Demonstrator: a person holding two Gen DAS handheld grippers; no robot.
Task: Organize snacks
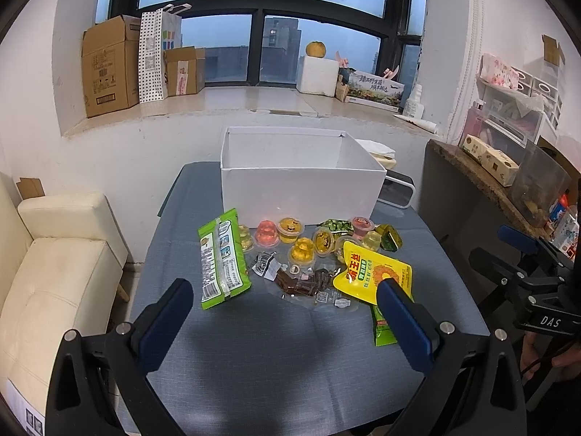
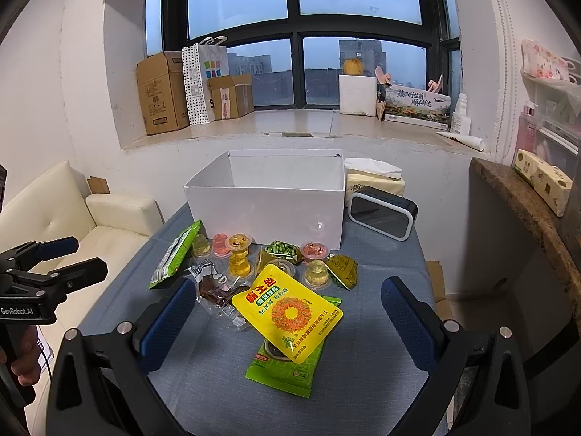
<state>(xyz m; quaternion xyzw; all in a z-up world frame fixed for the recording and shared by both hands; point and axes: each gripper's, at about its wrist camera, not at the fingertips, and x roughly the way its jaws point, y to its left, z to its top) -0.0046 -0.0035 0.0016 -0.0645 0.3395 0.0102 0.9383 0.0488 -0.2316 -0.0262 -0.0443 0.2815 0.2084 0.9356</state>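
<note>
An open white box (image 1: 301, 189) (image 2: 267, 212) stands at the back of the grey table (image 1: 290, 356). In front of it lie snacks: a tall green packet (image 1: 221, 259) (image 2: 174, 254), a yellow packet (image 1: 370, 272) (image 2: 288, 312) on top of a green packet (image 2: 283, 367), several jelly cups (image 1: 290, 229) (image 2: 239, 254), clear wrapped brown snacks (image 1: 301, 283) (image 2: 216, 290) and small green wrapped packs (image 1: 388, 238) (image 2: 343, 270). My left gripper (image 1: 287, 299) is open and empty, above the table before the snacks. My right gripper (image 2: 288, 299) is open and empty, with the yellow packet between its fingers in view.
A black clock (image 2: 381, 212) and a tissue pack (image 2: 374, 178) sit right of the box. A cream sofa (image 1: 61, 261) stands left of the table, a dark counter (image 2: 526, 200) to the right. Cardboard boxes (image 1: 109, 65) line the window sill.
</note>
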